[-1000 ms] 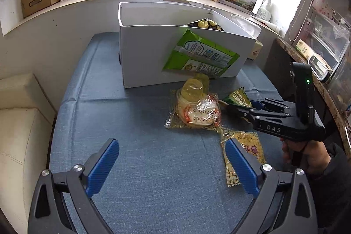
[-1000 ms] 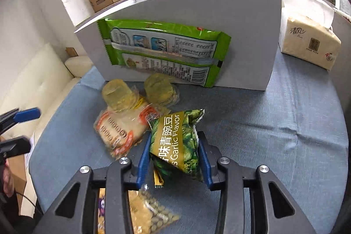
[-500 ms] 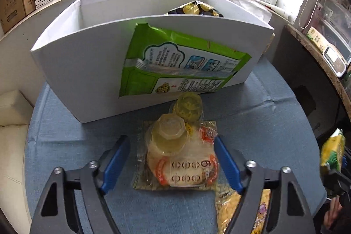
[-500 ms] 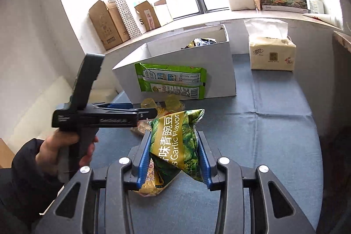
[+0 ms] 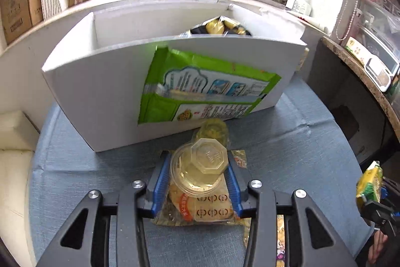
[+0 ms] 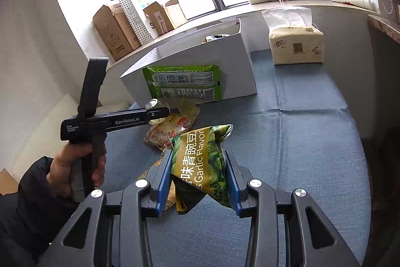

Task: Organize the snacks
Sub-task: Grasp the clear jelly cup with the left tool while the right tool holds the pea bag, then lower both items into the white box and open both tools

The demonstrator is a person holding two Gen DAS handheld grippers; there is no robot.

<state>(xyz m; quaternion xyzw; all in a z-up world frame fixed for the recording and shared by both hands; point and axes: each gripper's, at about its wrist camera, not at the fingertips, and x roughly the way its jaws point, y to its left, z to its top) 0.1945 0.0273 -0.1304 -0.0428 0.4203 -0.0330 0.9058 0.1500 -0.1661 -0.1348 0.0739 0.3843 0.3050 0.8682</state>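
— Blue cloth (image 5: 75,167) covers the table, and a white box (image 5: 100,91) is stood at its far side below the window; what is gripped by each tool?

— A clear jelly cup (image 5: 200,167) is clasped between the blue pads of the left gripper (image 5: 196,179), just in front of the box and above a flat cracker packet (image 5: 210,209). The garlic pea bag (image 6: 200,164) is pinched by the right gripper (image 6: 198,182) and held off the cloth, well short of the box.

— How should the cup be handled?

— It should be lifted straight up so the cracker packet is not dragged along, kept level, and carried over the front wall. The green packet (image 5: 200,89) leaned against that wall should be cleared. Only a light squeeze is judged wise, since the thin plastic may buckle or slip.
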